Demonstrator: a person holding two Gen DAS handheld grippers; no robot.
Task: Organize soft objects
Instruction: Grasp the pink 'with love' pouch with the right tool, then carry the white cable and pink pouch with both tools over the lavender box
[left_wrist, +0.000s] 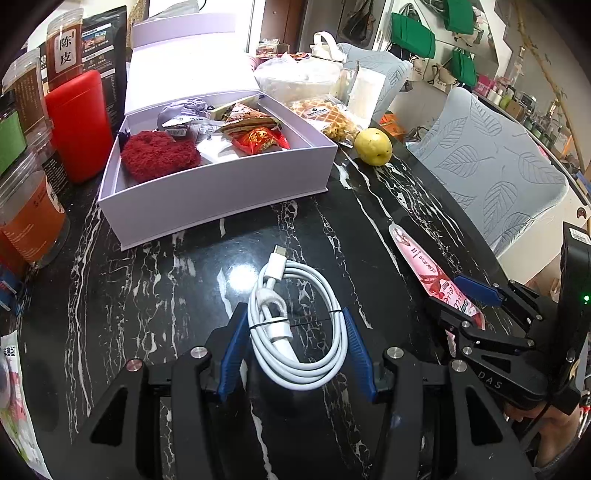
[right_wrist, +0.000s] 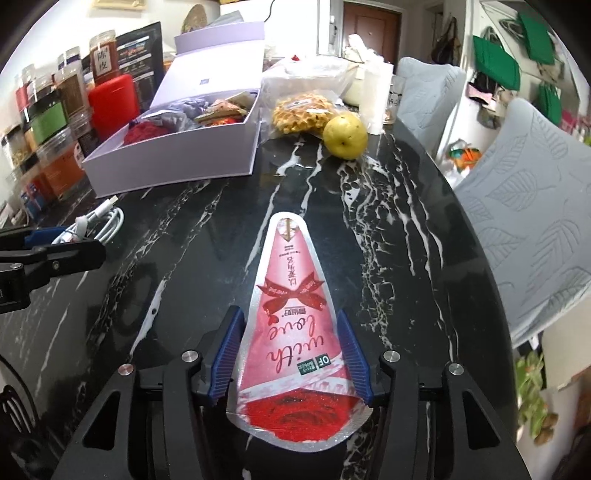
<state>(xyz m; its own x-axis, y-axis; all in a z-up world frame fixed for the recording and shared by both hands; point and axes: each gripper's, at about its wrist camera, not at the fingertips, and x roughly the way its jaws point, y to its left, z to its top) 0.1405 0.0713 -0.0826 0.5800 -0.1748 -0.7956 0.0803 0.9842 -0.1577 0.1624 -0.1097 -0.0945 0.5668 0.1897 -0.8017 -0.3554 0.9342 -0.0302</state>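
Now the coiled white cable (left_wrist: 295, 325) and pink cone packet (right_wrist: 291, 332) each lie between spread fingers, untouched.

Open marble: bare table (right_wrist: 207, 258) lies between both grippers and the box (left_wrist: 207, 206).
Left edge: jars (left_wrist: 33, 221) and a red canister (left_wrist: 79, 125) crowd beside the box.
Right: a pear (right_wrist: 345, 136) and chair (right_wrist: 535, 229).

A black marble table (left_wrist: 155, 295) bears a lavender box (left_wrist: 221, 199), white cable (left_wrist: 295, 325), pink packet (right_wrist: 295, 325) and pear (left_wrist: 373, 147).
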